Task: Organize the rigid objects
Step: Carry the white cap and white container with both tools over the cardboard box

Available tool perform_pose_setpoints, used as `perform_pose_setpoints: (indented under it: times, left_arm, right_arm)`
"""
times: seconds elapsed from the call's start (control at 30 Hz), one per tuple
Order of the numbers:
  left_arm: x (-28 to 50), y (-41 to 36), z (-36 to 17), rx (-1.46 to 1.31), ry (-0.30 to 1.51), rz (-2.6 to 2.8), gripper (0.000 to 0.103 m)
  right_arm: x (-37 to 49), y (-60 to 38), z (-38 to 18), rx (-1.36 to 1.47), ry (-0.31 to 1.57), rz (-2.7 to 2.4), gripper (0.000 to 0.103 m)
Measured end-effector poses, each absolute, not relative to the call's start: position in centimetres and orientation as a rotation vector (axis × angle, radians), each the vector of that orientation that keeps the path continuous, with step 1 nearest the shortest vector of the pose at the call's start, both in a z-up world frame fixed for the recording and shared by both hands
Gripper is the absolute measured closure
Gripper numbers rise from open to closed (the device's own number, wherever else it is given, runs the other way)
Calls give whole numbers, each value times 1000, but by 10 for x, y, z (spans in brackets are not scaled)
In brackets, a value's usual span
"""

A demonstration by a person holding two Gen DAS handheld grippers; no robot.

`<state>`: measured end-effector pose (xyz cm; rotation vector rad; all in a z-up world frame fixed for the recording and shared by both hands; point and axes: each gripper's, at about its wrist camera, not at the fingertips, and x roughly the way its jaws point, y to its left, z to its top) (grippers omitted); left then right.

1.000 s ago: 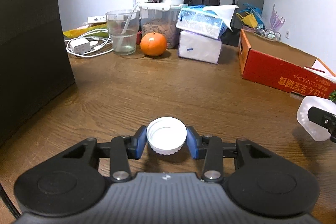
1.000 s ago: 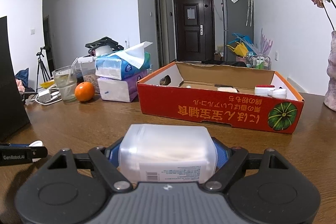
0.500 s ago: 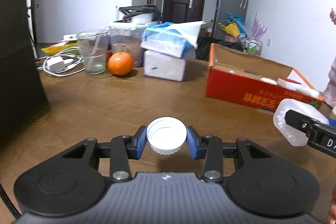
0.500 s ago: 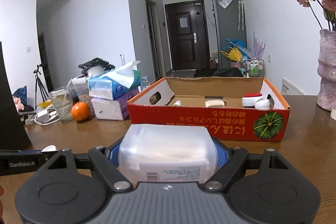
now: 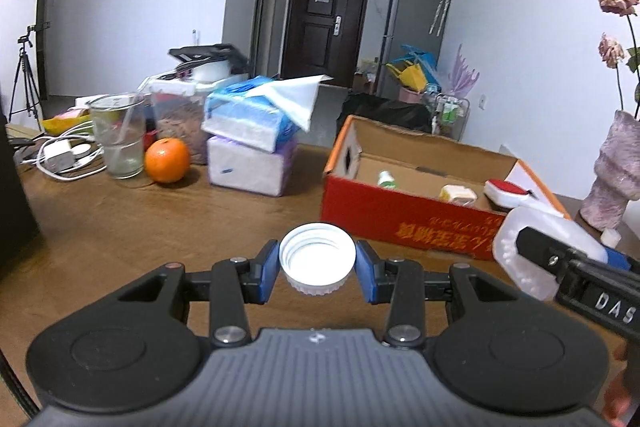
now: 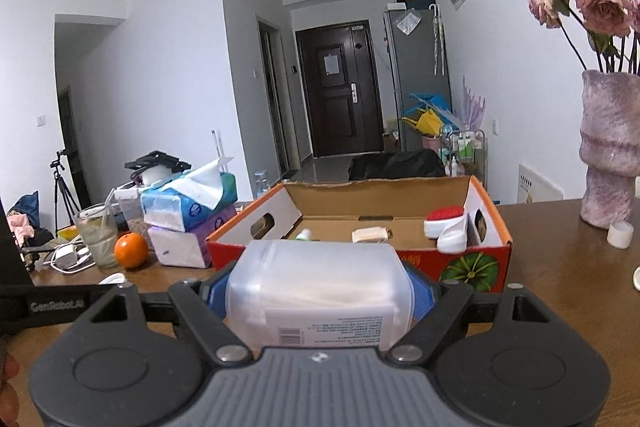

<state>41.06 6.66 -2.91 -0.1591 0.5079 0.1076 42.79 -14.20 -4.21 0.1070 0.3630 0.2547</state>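
Wooden table [image 5: 132, 227] fills the lower half of both views. Red cardboard box [image 6: 476, 267], open on top, sits at centre right of the right wrist view and at right of centre in the left wrist view [image 5: 400, 223]; inside it lie a small green-capped bottle [image 5: 386, 179], a pale flat packet [image 6: 370, 235] and a red-and-white item [image 6: 446, 223]. Stacked tissue packs [image 5: 252, 147] stand left of the box, upper centre-left of the frame. Pink vase [image 6: 610, 151] with dried roses is at the right edge.

Translucent plastic container [image 6: 320, 287], label facing the camera, is at lower centre of the right wrist view, clamped between the blue pads of the right gripper [image 6: 320, 297], in front of the box's near wall. It also shows at lower right of the left wrist view [image 5: 532, 251].

Glass with straw [image 5: 118, 139] and an orange [image 5: 167, 160] sit at middle left, just beside each other.

White cap [image 5: 317, 258], open side up, is at lower centre, pinched between the pads of the left gripper [image 5: 317, 269], above the table.
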Motion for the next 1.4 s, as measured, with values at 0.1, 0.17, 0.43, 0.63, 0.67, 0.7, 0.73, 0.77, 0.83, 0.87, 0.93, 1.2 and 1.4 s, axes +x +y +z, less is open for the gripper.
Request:
perform_pose_setpoints:
  times: [0.1,0.17,0.43,0.63,0.67,0.7,0.73,0.77,0.83,0.87,0.93,1.2,1.4]
  left_arm:
    - [417,57,-26,-159,493,95,62]
    - [424,51,-24,-161,484,90,62]
    - [452,33,-18,-174,456,66,62]
    - [479,20,-18,-166,451,51,62]
    - [484,18,-18,-165,450,49,62]
    - [488,17,-18,-165,448,46,62]
    - [493,15,-18,-166,447,41,62]
    - [497,13,-18,-167,445,37,62]
    - [505,10,-17,-166,441,30,62]
    - [510,8,-17,-165,440,26,62]
    - [519,3,-18,-161,439,19,62]
    - [553,-7,-21,-160,437,2,62]
    - [574,-6,-24,-153,431,13,62]
  right_arm:
    - [432,-146,-41,107,356,248,21]
    - [436,-149,-39,108,350,239,21]
    - [458,-163,-36,113,331,201,21]
    - [481,-171,-38,115,329,173,21]
    - [485,-172,-39,114,328,168,21]
    - [490,-174,-39,112,327,161,21]
    - [492,-174,-40,111,327,156,21]
    - [497,-175,-41,110,327,149,21]
    - [504,-176,-42,109,326,139,21]
    - [509,-177,-42,107,325,133,21]
    - [517,-177,-43,101,323,125,21]
    - [545,-175,-48,62,310,99,21]
    - [566,-173,-51,30,307,83,21]
